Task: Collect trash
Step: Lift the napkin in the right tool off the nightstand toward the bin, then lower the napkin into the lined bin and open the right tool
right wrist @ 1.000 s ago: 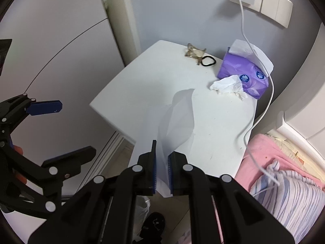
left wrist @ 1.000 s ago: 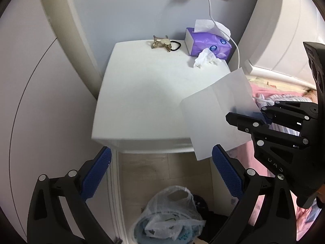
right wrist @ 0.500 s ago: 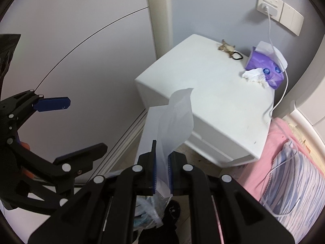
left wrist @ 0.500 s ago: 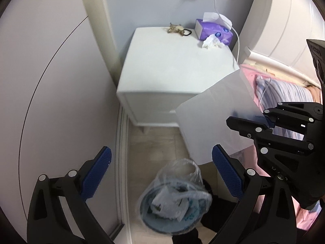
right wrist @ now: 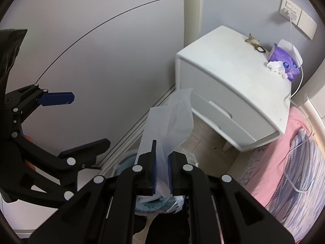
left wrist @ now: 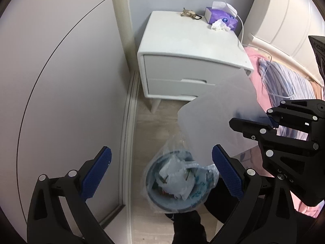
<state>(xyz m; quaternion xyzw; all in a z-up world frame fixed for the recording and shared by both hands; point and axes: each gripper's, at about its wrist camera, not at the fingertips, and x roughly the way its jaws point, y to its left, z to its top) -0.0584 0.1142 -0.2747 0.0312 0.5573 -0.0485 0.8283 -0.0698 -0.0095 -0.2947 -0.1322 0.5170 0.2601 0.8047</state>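
Bedroom floor carries the bin (left wrist: 178,185). My right gripper (right wrist: 162,168) clamps the sheet (left wrist: 219,122) above it; left gripper (left wrist: 160,174) stands wide. I centre the sheet before releasing.

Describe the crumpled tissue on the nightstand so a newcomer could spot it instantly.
Find the white nightstand beside the bed. At its back corner lies a purple tissue box; the crumpled tissue rests against the box's front. It is the only loose white wad there, unlike the dark hair tie nearby.

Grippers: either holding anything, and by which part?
Right gripper pinches the translucent plastic sheet by its lower edge. Left gripper is open, holding nothing.
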